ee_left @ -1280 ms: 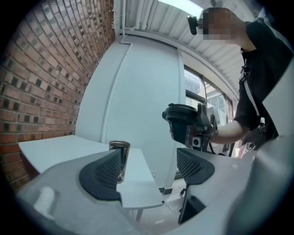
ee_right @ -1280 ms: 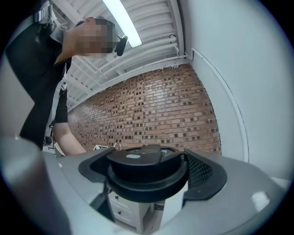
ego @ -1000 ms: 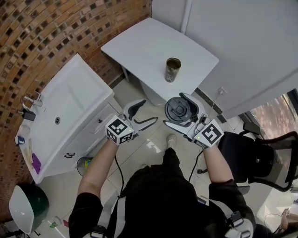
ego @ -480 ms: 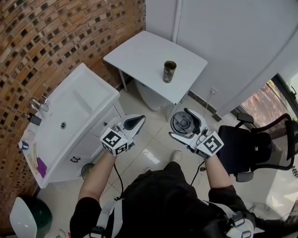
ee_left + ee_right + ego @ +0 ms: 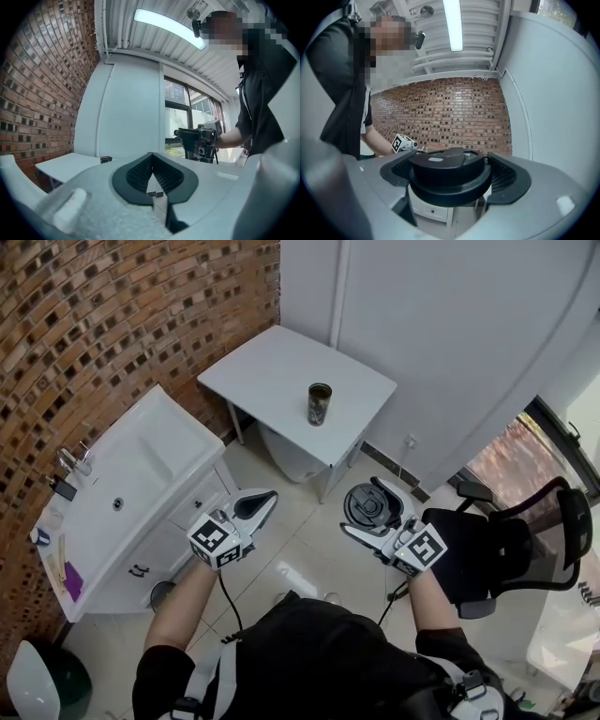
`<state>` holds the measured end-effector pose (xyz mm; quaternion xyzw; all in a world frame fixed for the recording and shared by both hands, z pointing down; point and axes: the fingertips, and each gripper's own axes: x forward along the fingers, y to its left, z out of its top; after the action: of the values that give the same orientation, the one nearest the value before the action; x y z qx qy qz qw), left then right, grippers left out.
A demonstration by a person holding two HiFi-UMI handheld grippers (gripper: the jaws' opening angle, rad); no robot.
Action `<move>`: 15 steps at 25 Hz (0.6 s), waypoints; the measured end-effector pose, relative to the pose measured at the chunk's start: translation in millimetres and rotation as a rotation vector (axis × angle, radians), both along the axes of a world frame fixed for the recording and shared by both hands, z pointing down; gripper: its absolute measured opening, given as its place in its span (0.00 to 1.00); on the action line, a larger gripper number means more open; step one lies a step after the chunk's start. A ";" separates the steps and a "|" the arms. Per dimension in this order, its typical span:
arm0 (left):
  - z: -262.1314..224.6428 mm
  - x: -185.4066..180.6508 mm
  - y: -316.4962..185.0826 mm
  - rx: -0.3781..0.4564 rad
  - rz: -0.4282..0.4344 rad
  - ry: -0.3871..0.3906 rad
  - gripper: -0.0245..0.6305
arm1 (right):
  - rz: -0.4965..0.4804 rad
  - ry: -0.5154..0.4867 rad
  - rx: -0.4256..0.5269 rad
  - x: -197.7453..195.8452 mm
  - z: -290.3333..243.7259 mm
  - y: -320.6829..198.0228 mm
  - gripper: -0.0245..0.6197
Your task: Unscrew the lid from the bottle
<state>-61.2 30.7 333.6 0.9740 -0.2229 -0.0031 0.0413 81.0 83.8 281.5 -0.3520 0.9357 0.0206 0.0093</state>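
The bottle point(image 5: 320, 404), a dark open cylinder without its lid, stands upright on the small white table point(image 5: 272, 371); the left gripper view shows it small and far off as the bottle point(image 5: 106, 159). My right gripper point(image 5: 365, 508) is held level in the air, shut on the round black lid point(image 5: 363, 502). In the right gripper view the lid point(image 5: 450, 180) fills the space between the dark pads point(image 5: 506, 176). My left gripper point(image 5: 265, 499) hangs to the left of it, shut and empty, its jaws pressed together in the left gripper view point(image 5: 152, 164). Both grippers are well off the table.
A white sink cabinet point(image 5: 141, 474) stands against the brick wall point(image 5: 112, 324) at left. A black office chair point(image 5: 525, 540) is at right. A white bin point(image 5: 291, 451) sits under the table. A green bin point(image 5: 47, 676) is at the bottom left.
The left jaws, open a second ago, have shut on nothing. Both grippers have drawn back from the table and apart. The lid stays in the right gripper.
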 end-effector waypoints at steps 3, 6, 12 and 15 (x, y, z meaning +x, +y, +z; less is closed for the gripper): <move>-5.6 9.3 4.0 0.003 -0.010 0.014 0.04 | 0.014 -0.002 0.011 21.4 -4.6 3.9 0.77; -8.2 21.2 13.4 0.026 -0.012 -0.007 0.04 | 0.019 0.000 0.007 37.0 -5.3 5.1 0.77; -3.1 35.5 21.8 0.061 -0.037 -0.057 0.04 | -0.016 -0.022 0.025 45.6 -5.1 2.0 0.77; 3.5 41.8 22.5 0.044 -0.038 -0.054 0.04 | -0.025 -0.019 0.028 42.2 -0.3 1.0 0.78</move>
<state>-19.4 53.2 337.1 0.9700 -0.2422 0.0175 0.0138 123.3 84.7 281.2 -0.3401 0.9396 0.0303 0.0232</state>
